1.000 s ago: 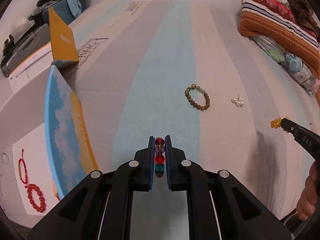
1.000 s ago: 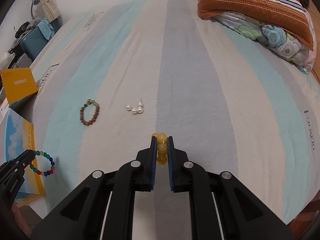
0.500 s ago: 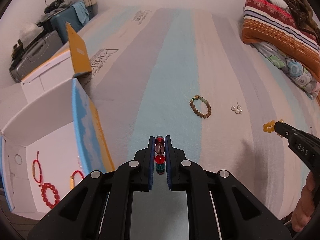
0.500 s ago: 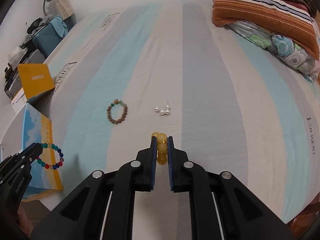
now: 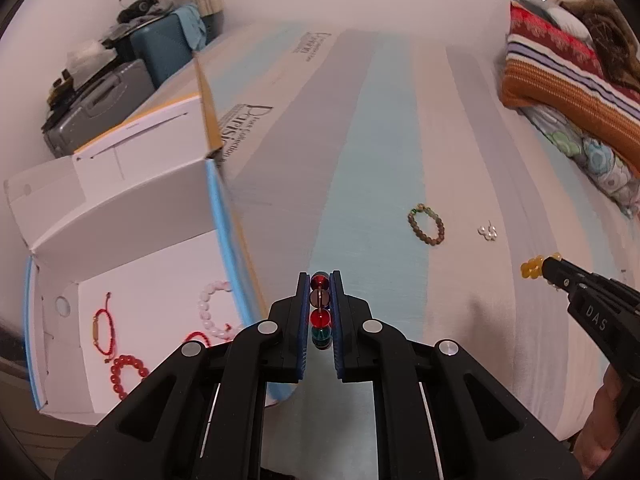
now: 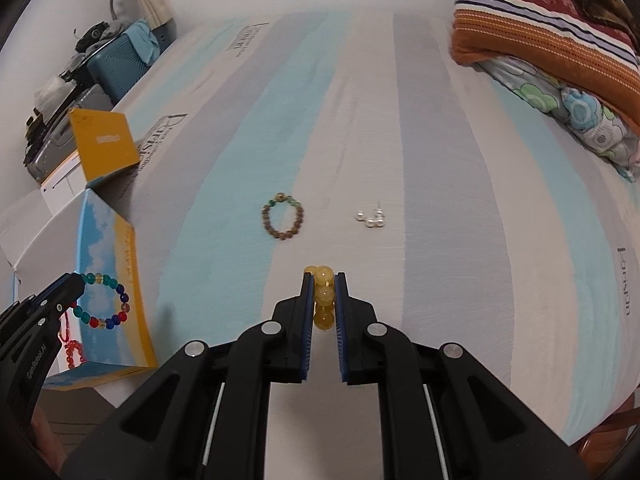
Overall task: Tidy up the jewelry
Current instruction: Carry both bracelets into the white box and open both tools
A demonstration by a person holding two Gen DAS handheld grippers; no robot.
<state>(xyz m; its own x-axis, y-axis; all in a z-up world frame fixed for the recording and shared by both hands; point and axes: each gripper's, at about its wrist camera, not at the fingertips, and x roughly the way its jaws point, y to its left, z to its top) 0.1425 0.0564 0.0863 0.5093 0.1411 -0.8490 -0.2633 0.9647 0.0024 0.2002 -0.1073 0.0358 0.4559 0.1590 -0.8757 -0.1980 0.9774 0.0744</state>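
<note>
Far to my left, beside the bed, sits the open cardboard box (image 5: 132, 240), white inside with a blue and yellow outer wall. On its floor lie a red cord bracelet (image 5: 100, 326), a red bead bracelet (image 5: 126, 372) and a pale pink bead bracelet (image 5: 212, 310), each apart from the others. My left gripper (image 5: 320, 308) hangs just right of that box wall, its jaws drawn narrow around the multicolored bead bracelet (image 5: 321, 312); from my right wrist view the loop of red, green, blue and clear beads dangles free against the box's side. Further right, on the striped bedsheet (image 6: 440, 160), a brown wooden bead bracelet (image 6: 283, 218) with a few green beads lies flat on a light blue stripe, and near it, to the right, a small cluster of pearl earrings (image 6: 371, 218) rests on a pale stripe. My right gripper (image 6: 323, 300) is above the sheet on the near side of those two, jaws narrow and pinching the yellow bead bracelet (image 6: 323, 296), whose amber beads stack between the blue pads. At the far right, a folded striped blanket (image 6: 540, 40) lies on a floral quilt (image 6: 580, 116).
</note>
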